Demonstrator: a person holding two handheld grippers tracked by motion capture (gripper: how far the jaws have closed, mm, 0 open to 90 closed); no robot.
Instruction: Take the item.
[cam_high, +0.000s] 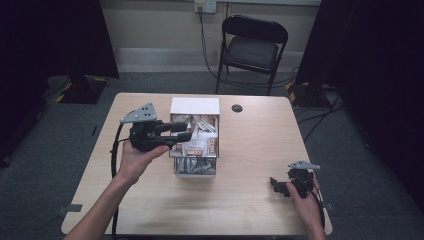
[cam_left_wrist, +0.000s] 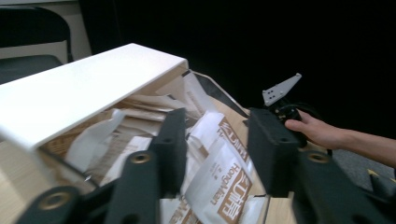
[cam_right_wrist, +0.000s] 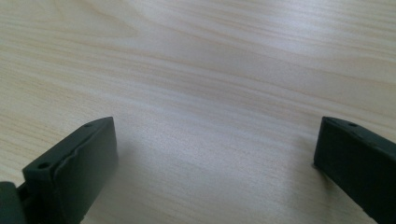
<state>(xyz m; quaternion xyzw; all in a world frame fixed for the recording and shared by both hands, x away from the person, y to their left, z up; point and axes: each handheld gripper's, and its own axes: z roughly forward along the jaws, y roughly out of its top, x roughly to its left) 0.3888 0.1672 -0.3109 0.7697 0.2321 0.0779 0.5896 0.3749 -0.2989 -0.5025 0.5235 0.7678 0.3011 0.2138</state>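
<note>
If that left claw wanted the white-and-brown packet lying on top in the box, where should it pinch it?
Probably the packet's free upper edge, coming down from above through the open box top. It lies flat among others, so only its thin edge offers the left claw a pinch.

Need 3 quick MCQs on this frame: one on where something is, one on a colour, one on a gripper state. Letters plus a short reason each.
1. Where is the left gripper?
A. over the open box of packets
B. flat on the floor
C. on the chair

2. What colour is the box lid?
A. red
B. white
C. green

3. How do the right gripper jaws stand?
A. shut on a packet
B. shut on a cable
C. open with nothing between them

Answers:
1 A, the high view shows its jaws reaching over the packets in the box.
2 B, the flap is plain white in the high view and the left gripper view.
3 C, the right gripper view shows bare table between the wide-apart jaws.
</note>
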